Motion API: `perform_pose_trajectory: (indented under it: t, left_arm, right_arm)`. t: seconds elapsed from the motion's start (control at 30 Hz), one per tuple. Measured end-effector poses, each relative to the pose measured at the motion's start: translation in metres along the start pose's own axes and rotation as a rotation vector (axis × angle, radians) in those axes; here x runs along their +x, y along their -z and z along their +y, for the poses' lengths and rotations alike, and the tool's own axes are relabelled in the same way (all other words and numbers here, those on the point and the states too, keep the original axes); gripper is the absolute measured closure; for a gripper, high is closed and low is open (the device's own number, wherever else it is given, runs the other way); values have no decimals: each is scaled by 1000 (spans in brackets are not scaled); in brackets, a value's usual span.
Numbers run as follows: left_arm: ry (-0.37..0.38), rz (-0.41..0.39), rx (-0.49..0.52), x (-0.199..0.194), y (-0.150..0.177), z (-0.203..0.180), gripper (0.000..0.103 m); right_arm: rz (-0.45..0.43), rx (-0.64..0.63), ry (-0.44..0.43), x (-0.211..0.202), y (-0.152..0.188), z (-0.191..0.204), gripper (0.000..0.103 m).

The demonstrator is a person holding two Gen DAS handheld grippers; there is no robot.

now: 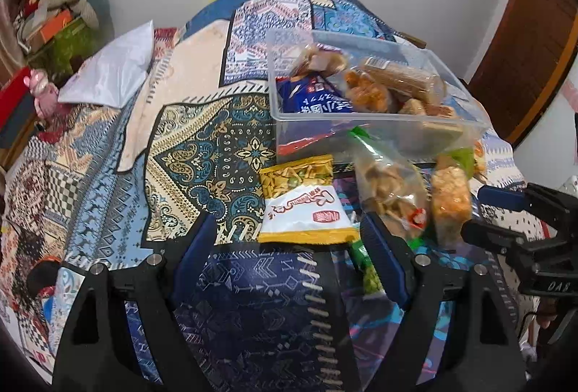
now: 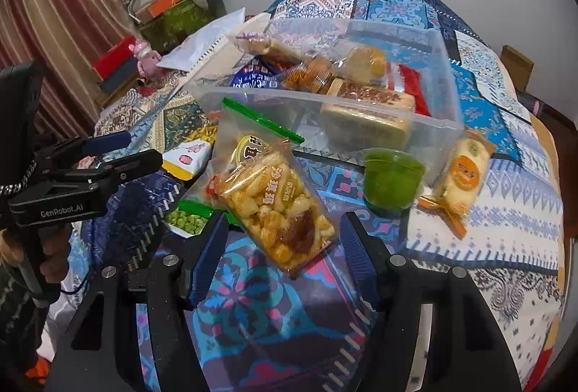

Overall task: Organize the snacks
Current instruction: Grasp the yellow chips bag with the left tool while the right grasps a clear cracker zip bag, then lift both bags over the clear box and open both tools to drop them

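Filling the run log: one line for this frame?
left tool: open, over yellow-white snack packet | right tool: open, around clear rice-cracker bag | clear bin: part-filled

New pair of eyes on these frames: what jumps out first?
The clear plastic bin heaped with wrapped snacks sits mid-table on a busy patchwork cloth. In front of it, a clear packet of golden puffed snacks lies just ahead of the open right gripper, with a green jelly cup beside it.

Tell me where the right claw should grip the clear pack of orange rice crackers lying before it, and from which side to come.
Grip the rice cracker pack across its near end, coming down from above. It lies flat and slanted on the cloth, its near end between the open right claw pads, while its far end overlaps the zip bag.
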State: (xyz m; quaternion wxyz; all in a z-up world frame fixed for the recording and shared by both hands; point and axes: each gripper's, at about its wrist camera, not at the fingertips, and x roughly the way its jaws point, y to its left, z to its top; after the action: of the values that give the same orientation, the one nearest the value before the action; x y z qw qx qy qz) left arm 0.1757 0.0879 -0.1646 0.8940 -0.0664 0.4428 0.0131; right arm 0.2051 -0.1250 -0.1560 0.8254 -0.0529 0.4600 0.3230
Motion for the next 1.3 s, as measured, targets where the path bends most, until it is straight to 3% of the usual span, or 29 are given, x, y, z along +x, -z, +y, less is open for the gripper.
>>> perform_pose_trajectory:
  t: [0.27, 0.5, 0.57, 0.6, 0.63, 0.73, 0.97, 1.3]
  left_arm:
    - [28, 51, -21, 39, -13, -1, 21]
    - [19, 101, -36, 70, -12, 0, 22]
    - [14, 81, -35, 70, -12, -1, 26]
    - [14, 76, -35, 69, -11, -1, 35]
    - [16, 71, -33, 69, -11, -1, 42]
    - [21, 64, -41, 65, -8, 0, 48]
    - [13, 12, -42, 32, -1, 1, 49]
    - [20, -109, -22, -19, -25, -6, 49]
  right_arm:
    - [6, -4, -15, 18, -4, 0, 42]
    - [-12, 9, -34, 19, -2, -5, 51]
    - [-19, 19, -29, 16, -1, -7, 52]
    - [-21, 25, -30, 15, -1, -9, 53]
    - [-25, 35, -29, 14, -1, -11, 53]
    - [-36, 52, -23, 9, -1, -15, 54]
    - [-78, 87, -8, -13, -2, -22, 54]
    - [-169, 112, 11, -49, -16, -28, 54]
